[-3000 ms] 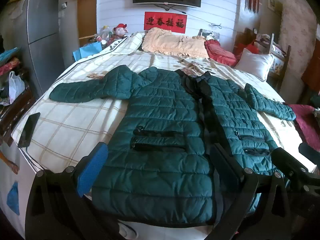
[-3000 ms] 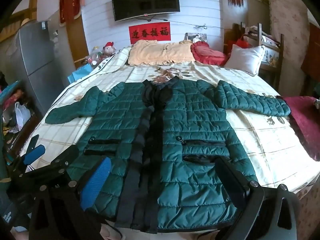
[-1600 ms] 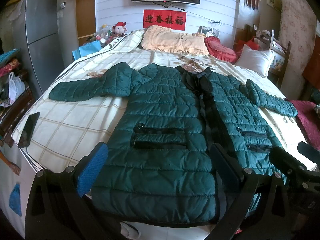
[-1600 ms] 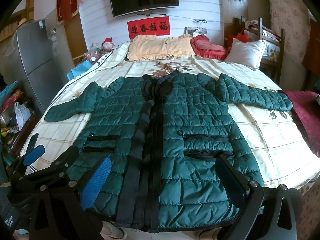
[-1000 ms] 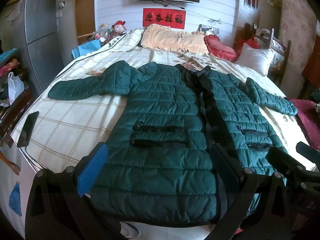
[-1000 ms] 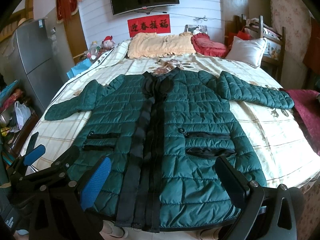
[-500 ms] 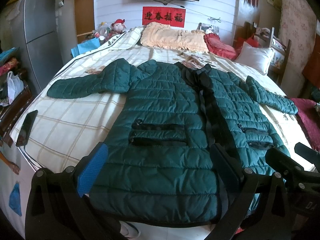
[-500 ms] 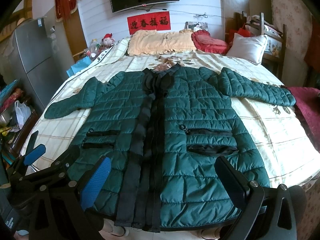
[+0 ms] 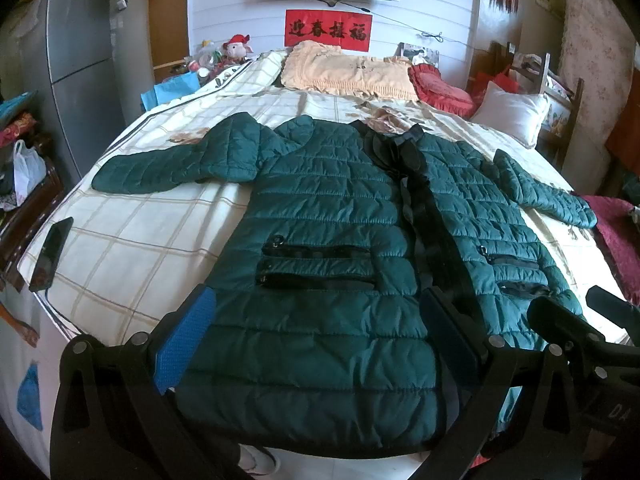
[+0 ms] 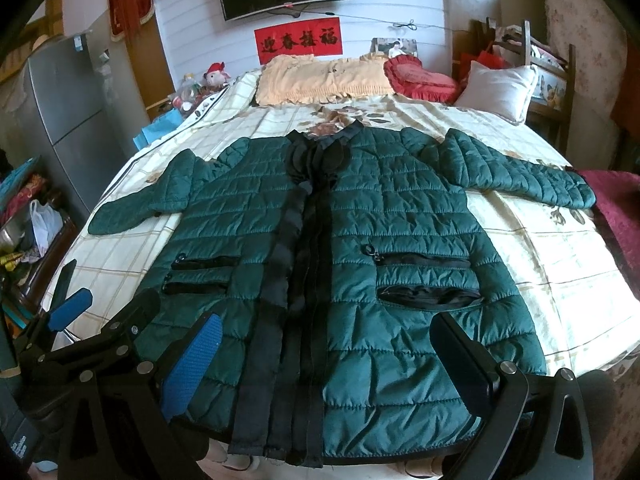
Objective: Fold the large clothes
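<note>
A dark green quilted jacket (image 9: 328,240) (image 10: 384,248) with a black front placket lies flat and face up on the bed (image 9: 132,240), both sleeves spread out to the sides. My left gripper (image 9: 316,344) hovers open above the hem on the jacket's left half, nothing between its fingers. My right gripper (image 10: 324,360) is open too, over the hem near the placket and right pocket. The right gripper's black frame shows at the lower right of the left wrist view, and the left gripper's blue pad (image 10: 70,308) shows at the left of the right wrist view.
A black phone (image 9: 52,254) lies at the bed's left edge. Pillows sit at the head: a peach one (image 9: 348,72), a red one (image 9: 440,90) and a white one (image 9: 508,118). A grey fridge (image 9: 76,68) stands left, a dark red blanket (image 10: 616,200) lies right.
Both grippers have edged slightly forward and lower over the jacket's hem. The jacket has not moved and both grippers stay open.
</note>
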The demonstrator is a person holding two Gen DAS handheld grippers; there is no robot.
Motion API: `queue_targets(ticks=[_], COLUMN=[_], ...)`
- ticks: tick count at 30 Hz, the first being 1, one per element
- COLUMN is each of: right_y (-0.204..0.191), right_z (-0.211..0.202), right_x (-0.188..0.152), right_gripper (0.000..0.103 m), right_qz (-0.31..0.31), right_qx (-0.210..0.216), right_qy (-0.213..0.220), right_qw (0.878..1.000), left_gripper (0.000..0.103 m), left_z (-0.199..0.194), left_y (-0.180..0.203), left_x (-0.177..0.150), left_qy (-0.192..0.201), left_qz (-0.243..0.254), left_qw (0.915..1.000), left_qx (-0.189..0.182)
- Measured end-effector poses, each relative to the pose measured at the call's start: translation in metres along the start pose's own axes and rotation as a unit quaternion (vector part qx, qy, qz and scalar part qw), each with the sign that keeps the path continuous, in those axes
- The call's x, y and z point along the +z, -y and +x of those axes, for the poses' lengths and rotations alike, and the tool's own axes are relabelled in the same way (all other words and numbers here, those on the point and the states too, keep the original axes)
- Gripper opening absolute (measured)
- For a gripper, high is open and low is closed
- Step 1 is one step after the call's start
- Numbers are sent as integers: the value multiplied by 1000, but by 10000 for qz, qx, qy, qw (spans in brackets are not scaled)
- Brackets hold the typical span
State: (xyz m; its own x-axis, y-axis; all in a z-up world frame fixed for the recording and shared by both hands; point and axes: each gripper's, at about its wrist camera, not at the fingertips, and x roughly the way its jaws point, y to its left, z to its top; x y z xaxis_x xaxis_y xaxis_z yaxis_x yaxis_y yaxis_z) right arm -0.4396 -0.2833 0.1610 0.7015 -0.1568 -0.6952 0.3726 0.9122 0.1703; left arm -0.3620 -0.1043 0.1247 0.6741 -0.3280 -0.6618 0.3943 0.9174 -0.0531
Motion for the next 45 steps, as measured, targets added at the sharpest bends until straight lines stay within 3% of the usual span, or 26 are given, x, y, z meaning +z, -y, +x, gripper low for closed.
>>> queue_targets(ticks=[13,30,45], right_y=[1,21,25], right_z=[19,86,158], right_x=[19,101,152], right_gripper=[103,103,103], right_qz=[-42,-12,-59], right_qx=[36,-254,-332], right_qy=[-41,-60,-336], right_qw=[10000,9997,9989], left_gripper=[102,102,102], left_z=[15,77,135], left_y=[-1,-44,-112], left_x=[-2,91,143], left_qy=[-225,-535,-694], left_qz=[7,-555,-809], left_qw=[9997,9970,9928], left_qx=[-76,-51,552])
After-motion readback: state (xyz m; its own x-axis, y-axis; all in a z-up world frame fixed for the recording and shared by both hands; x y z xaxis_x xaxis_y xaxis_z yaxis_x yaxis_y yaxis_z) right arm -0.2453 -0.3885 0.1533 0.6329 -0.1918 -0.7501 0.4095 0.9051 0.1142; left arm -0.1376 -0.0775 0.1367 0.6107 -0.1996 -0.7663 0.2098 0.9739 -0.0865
